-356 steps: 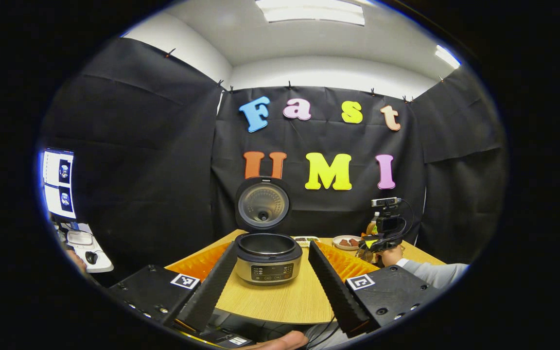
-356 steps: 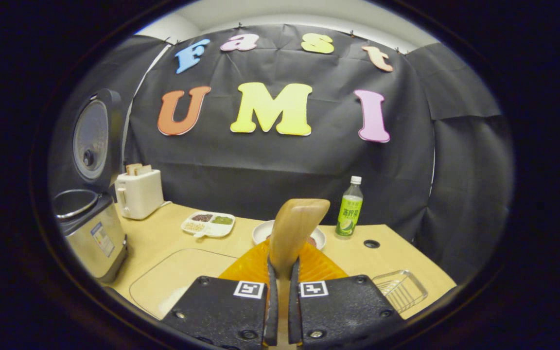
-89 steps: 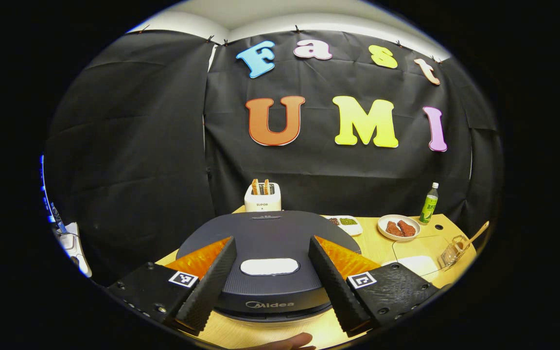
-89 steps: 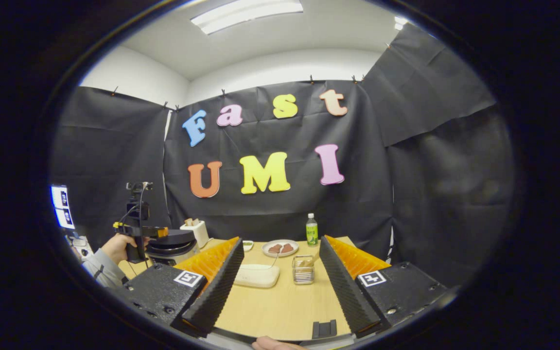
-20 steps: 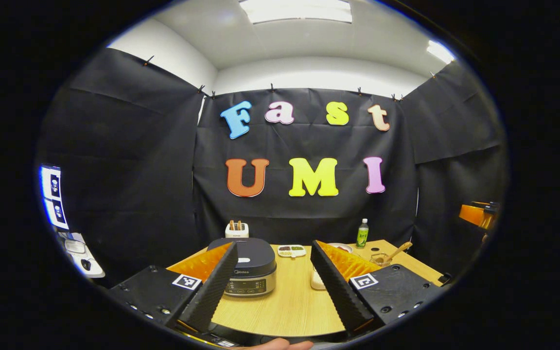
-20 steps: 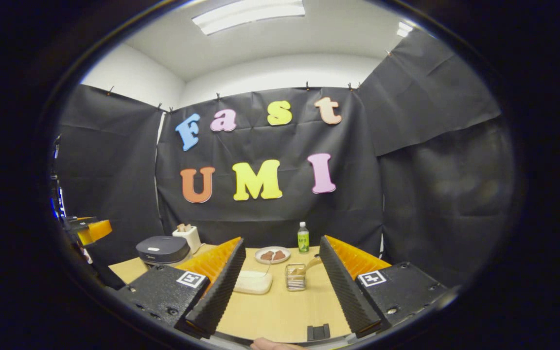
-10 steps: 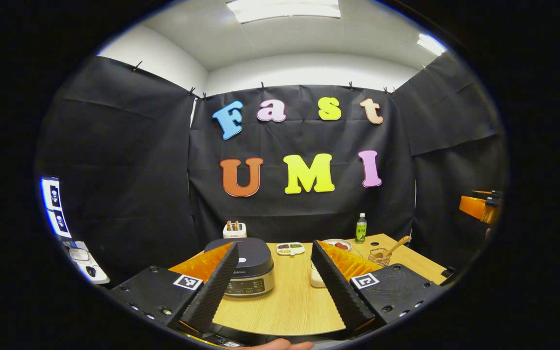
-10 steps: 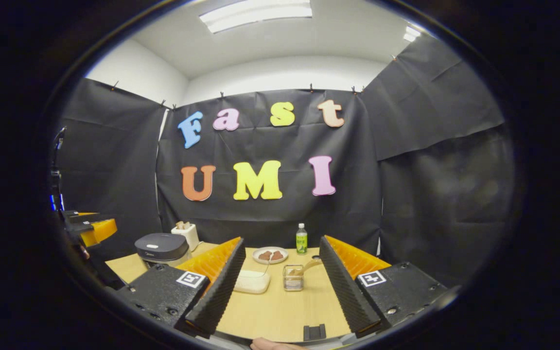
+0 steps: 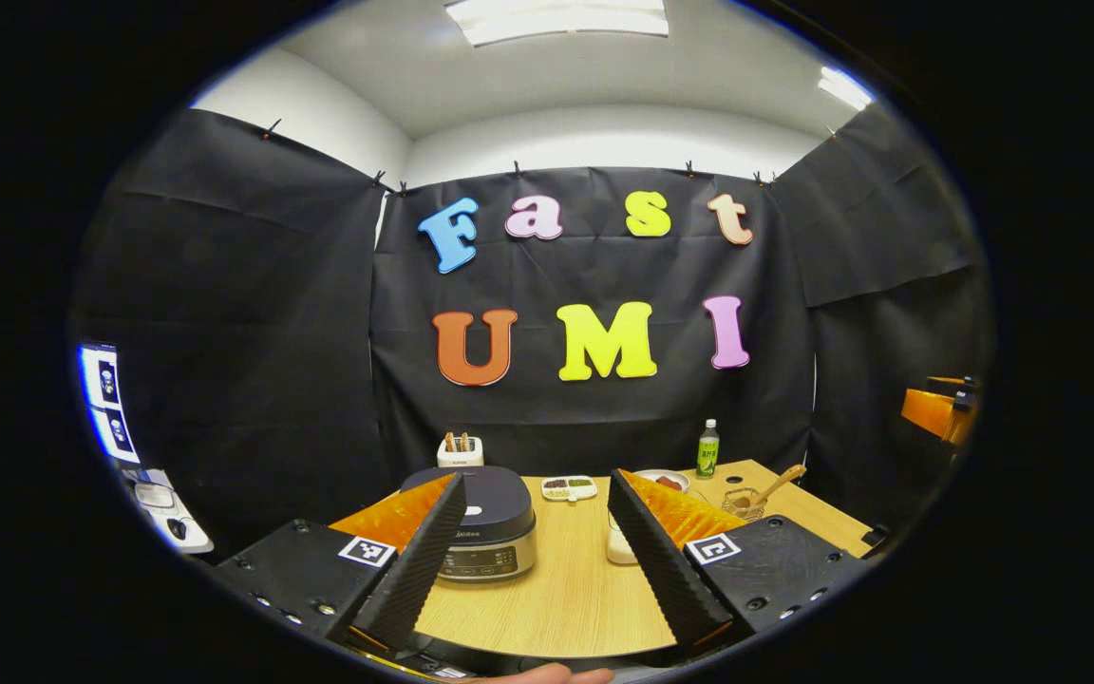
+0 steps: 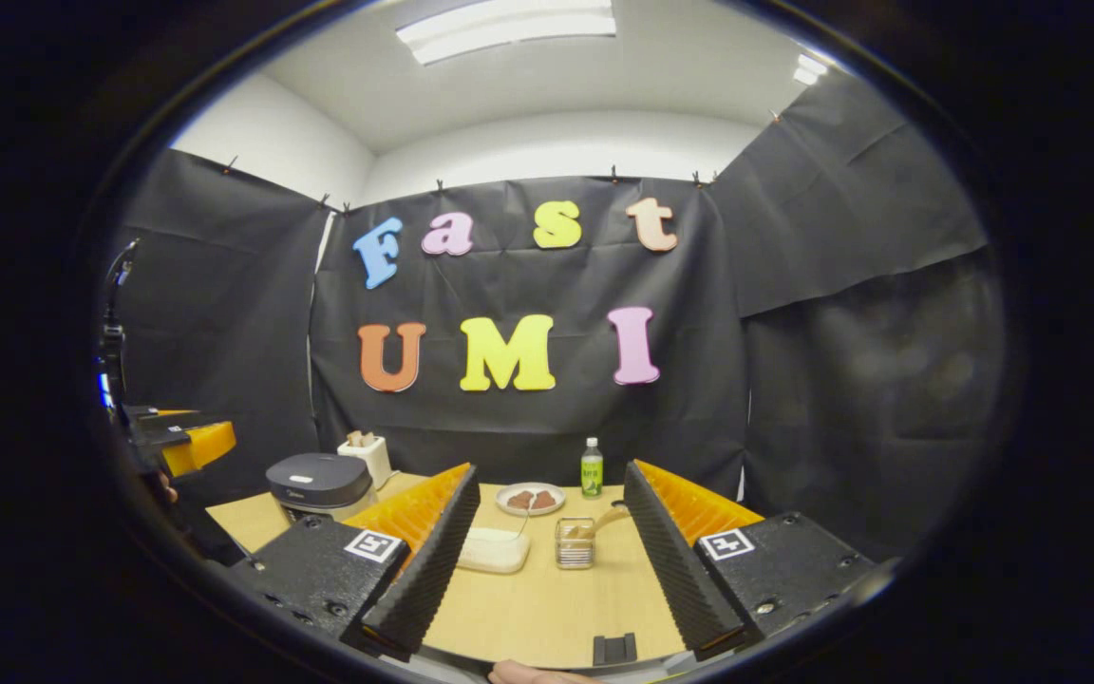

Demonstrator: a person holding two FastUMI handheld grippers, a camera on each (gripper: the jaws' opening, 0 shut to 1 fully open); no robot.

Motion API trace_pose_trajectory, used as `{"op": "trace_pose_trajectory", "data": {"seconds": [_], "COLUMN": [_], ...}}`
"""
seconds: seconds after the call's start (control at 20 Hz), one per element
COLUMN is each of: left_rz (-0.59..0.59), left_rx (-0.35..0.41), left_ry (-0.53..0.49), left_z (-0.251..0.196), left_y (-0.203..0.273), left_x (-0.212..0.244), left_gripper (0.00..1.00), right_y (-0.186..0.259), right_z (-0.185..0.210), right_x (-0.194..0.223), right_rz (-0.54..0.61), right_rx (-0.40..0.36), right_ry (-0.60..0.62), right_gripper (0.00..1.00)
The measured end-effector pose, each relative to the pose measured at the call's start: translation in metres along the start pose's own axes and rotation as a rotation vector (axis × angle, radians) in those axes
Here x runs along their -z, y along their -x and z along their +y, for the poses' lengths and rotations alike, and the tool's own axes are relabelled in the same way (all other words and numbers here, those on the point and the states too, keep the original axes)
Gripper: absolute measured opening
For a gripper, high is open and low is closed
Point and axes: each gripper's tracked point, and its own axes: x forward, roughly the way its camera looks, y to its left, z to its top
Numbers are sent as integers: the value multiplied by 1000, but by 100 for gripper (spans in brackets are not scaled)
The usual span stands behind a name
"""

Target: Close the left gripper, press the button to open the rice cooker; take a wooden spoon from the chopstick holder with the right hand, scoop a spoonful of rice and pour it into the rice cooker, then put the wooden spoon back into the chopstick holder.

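Rice cooker (image 9: 482, 513) front, between the left jaws: small white brand mark, too tiny to read. Green bottle (image 9: 707, 449) label beyond them, unreadable. Nothing else legible.

Right gripper (image 10: 540, 560) held wide apart above the table's near edge (image 10: 528, 617), wire chopstick holder (image 10: 574, 542) with wooden spoon (image 10: 607, 518) mid-table, closed rice cooker (image 10: 319, 484) at the left edge.

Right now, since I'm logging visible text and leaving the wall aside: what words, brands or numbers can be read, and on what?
Nothing reads clearly.
Rice cooker: front mark and panel markings, too small to read.
Bottle: label print, too small to read.
Toaster: front mark, blurred.
Left gripper and right gripper: square black-and-white markers, patterns without words.
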Motion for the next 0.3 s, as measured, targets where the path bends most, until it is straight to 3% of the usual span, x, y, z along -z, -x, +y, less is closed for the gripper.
{"op": "trace_pose_trajectory", "data": {"seconds": [0.3], "left_rz": [-12], "left_rx": [-23], "left_ry": [53], "left_z": [9], "left_y": [4], "left_x": [-3], "left_gripper": [96], "right_y": [1], "right_z": [-2], "right_x": [3], "right_rz": [-1], "right_rx": [-5], "right_ry": [-4], "right_gripper": [96]}}
